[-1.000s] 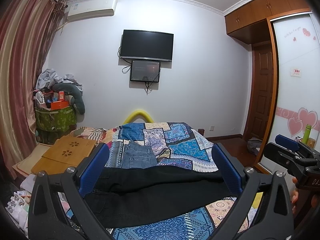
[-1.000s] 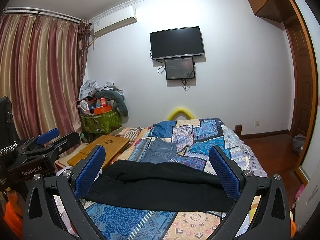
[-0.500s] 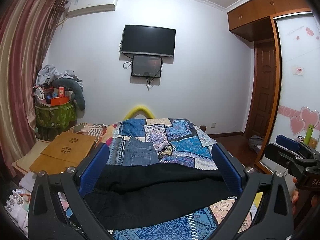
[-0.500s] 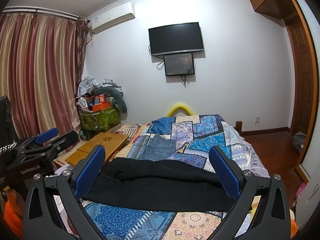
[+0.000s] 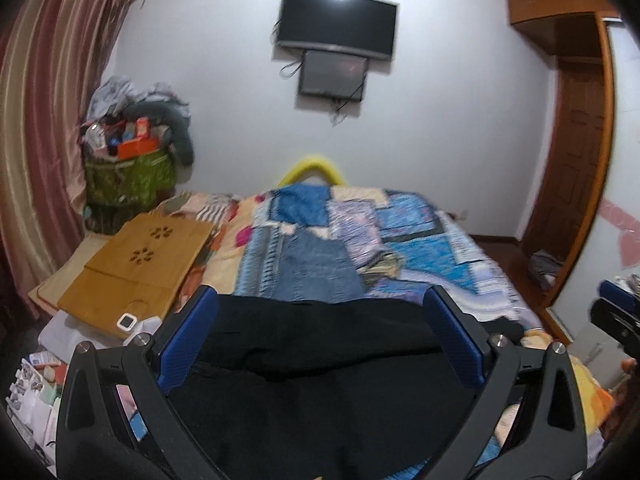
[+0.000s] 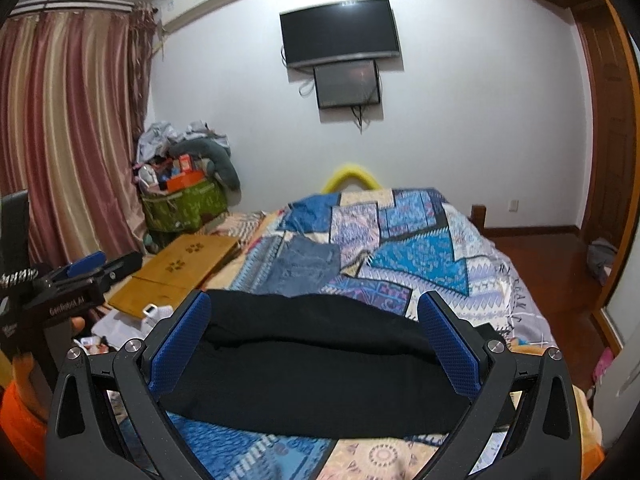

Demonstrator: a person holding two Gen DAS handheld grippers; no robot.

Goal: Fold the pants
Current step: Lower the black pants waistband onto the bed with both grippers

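Observation:
Black pants lie spread across the near end of the patterned bed, also in the right wrist view. My left gripper is open and empty, hovering above the pants with its blue pads wide apart. My right gripper is open and empty too, above the pants. The right gripper shows at the right edge of the left wrist view; the left gripper shows at the left of the right wrist view.
Folded blue jeans lie on the quilt beyond the pants. A wooden lap table lies left of the bed. A green basket of clutter stands by the curtain. A wardrobe and door stand at the right.
Both grippers have moved forward and tilted down toward the pants, which now fill more of each view. The left wrist view is motion-blurred. Both jaws stay open.

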